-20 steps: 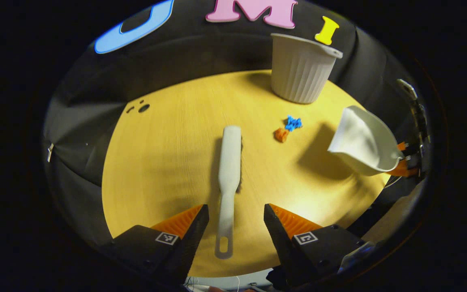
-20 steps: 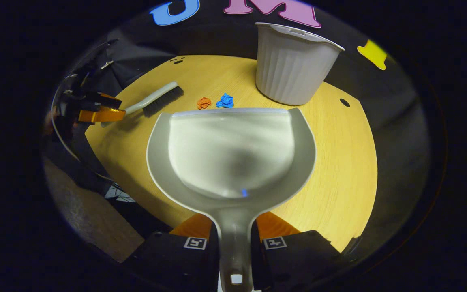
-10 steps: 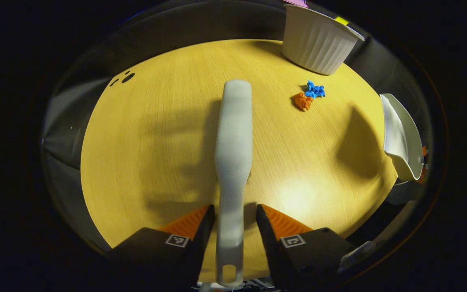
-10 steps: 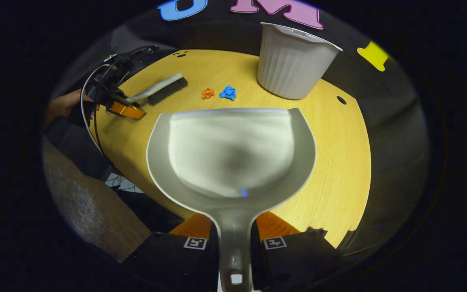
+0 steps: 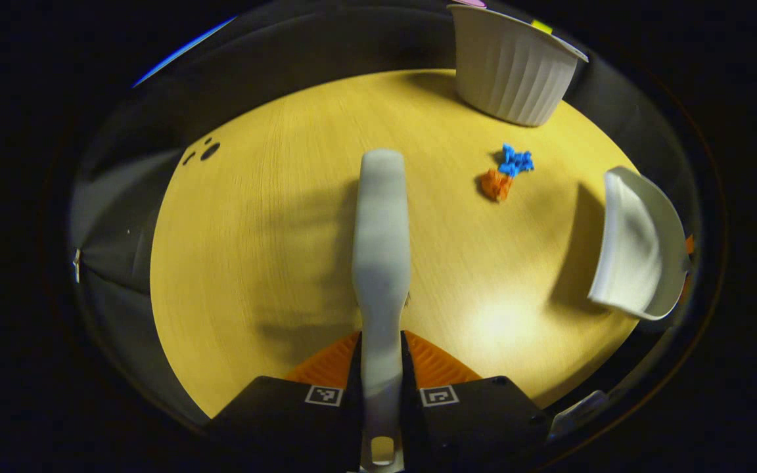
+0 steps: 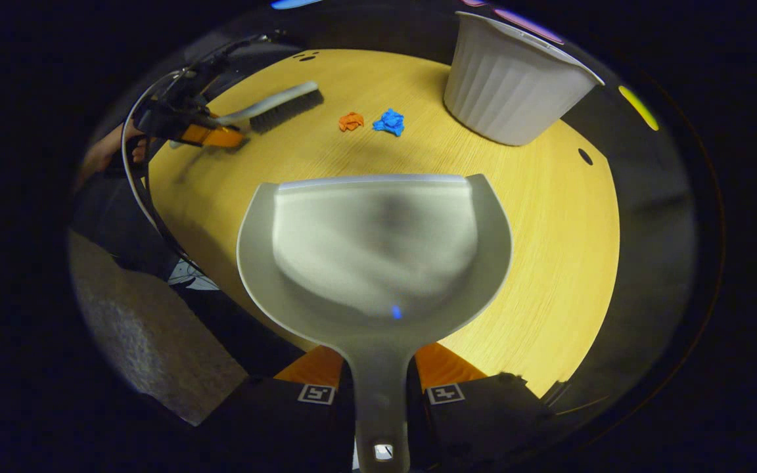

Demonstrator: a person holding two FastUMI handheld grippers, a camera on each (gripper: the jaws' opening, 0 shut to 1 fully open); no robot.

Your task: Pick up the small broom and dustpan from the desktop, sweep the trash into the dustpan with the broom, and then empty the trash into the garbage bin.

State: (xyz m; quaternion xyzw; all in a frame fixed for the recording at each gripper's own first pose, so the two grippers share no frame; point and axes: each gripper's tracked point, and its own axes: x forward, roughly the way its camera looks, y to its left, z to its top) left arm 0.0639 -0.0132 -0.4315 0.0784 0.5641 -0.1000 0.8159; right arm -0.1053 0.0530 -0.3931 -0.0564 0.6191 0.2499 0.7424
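In the left gripper view my left gripper [image 5: 382, 358] is shut on the handle of the small white broom [image 5: 382, 223], which runs straight ahead over the yellow round table [image 5: 260, 249]. An orange scrap [image 5: 497, 184] and a blue scrap [image 5: 516, 160] of trash lie ahead to the right. In the right gripper view my right gripper [image 6: 380, 368] is shut on the handle of the grey dustpan [image 6: 375, 246], held above the table. The broom [image 6: 272, 110] and the left gripper [image 6: 211, 135] appear at the far left there, with the trash [image 6: 370, 121] beyond the pan's lip.
The white ribbed garbage bin [image 5: 511, 66] stands at the table's far right edge, also seen as the bin [image 6: 516, 79] in the right gripper view. The dustpan [image 5: 635, 246] hangs at the right edge of the left gripper view. A hand [image 6: 106, 154] holds the left gripper. Grey floor lies below left.
The left gripper went from open around the broom handle to shut on it. The dustpan in the right gripper tipped downward and moved closer over the table.
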